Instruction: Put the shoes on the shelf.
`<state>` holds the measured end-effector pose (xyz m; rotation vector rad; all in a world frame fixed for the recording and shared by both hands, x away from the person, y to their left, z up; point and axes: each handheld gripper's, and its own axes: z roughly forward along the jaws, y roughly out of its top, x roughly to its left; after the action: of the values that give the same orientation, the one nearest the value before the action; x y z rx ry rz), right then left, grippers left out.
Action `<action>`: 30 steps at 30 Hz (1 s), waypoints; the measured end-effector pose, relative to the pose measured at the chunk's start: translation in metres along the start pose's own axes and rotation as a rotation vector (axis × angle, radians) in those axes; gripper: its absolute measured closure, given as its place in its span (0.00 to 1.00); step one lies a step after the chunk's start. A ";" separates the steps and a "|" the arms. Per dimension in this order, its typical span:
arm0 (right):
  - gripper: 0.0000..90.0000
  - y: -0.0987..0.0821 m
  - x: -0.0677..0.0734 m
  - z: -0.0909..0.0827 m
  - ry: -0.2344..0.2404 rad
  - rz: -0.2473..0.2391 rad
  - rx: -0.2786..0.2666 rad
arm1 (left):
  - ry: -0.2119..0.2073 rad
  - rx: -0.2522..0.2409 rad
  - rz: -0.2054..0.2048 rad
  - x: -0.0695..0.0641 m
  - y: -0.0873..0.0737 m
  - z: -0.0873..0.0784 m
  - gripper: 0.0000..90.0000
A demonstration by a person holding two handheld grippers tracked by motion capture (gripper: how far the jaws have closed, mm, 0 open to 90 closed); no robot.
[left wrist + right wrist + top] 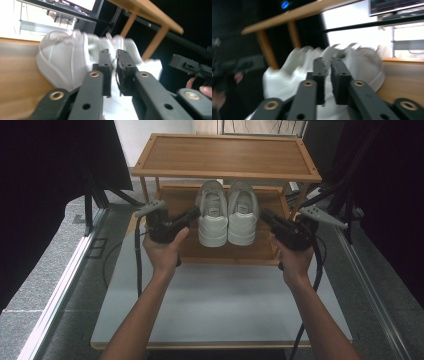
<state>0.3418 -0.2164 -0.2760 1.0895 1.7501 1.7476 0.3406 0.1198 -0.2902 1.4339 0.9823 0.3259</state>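
Note:
Two white sneakers stand side by side on the lower shelf [225,252] of a wooden rack. My left gripper [194,213] comes in from the left at the collar of the left sneaker [213,217]. Its jaws [113,53] are nearly together, with white shoe material [62,65] in the thin gap. My right gripper [263,214] mirrors it at the outer side of the right sneaker [243,217]. Those jaws [325,60] are likewise pinched on white material [367,65]. Both gripper views are blurred.
The rack's top shelf [225,155] overhangs the back of the sneakers, and its wooden legs [155,41] stand close by. A pale table top [220,305] lies under my forearms. Dark curtains and metal frames flank both sides. Cables trail from the grippers.

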 end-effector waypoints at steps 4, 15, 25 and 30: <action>0.99 -0.017 0.017 -0.001 0.062 -0.100 0.127 | -0.004 0.076 0.068 -0.014 -0.020 -0.003 0.99; 1.00 -0.035 0.019 0.025 0.053 -0.157 0.184 | 0.045 0.110 0.134 -0.017 -0.029 0.015 1.00; 1.00 -0.033 0.018 0.025 0.063 -0.143 0.195 | 0.091 0.087 0.130 -0.014 -0.026 0.025 0.99; 1.00 -0.033 0.017 0.025 0.069 -0.147 0.193 | 0.091 0.078 0.125 -0.011 -0.025 0.028 0.99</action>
<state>0.3442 -0.1842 -0.3071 0.9588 2.0215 1.5708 0.3456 0.0884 -0.3131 1.5669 0.9894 0.4517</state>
